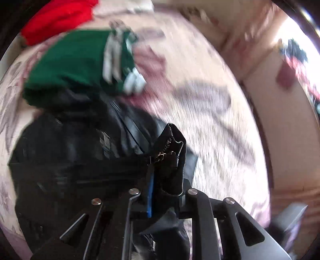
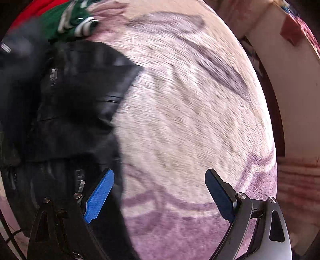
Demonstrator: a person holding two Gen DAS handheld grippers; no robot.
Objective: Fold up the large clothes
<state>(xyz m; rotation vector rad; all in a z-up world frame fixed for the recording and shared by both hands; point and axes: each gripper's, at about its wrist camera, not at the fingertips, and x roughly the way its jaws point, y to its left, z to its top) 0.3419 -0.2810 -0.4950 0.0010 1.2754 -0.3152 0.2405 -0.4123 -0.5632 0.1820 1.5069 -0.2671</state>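
Note:
A black jacket [image 1: 76,152] lies crumpled on a pale bedspread with purple floral print [image 1: 210,112]. My left gripper [image 1: 164,192] is shut on a zipped edge of the black jacket [image 1: 170,152], which stands up between the fingers. In the right wrist view the same jacket [image 2: 76,96] lies at the left. My right gripper [image 2: 160,192] is open and empty, over the bedspread [image 2: 190,120] just right of the jacket's edge; its left blue pad [image 2: 100,196] is next to the fabric. Both views are motion-blurred.
A green garment with white stripes [image 1: 80,60] lies beyond the jacket, also in the right wrist view [image 2: 66,20]. A red garment [image 1: 60,18] lies farther back. A wooden bed frame [image 1: 284,124] runs along the right, also in the right wrist view [image 2: 290,84].

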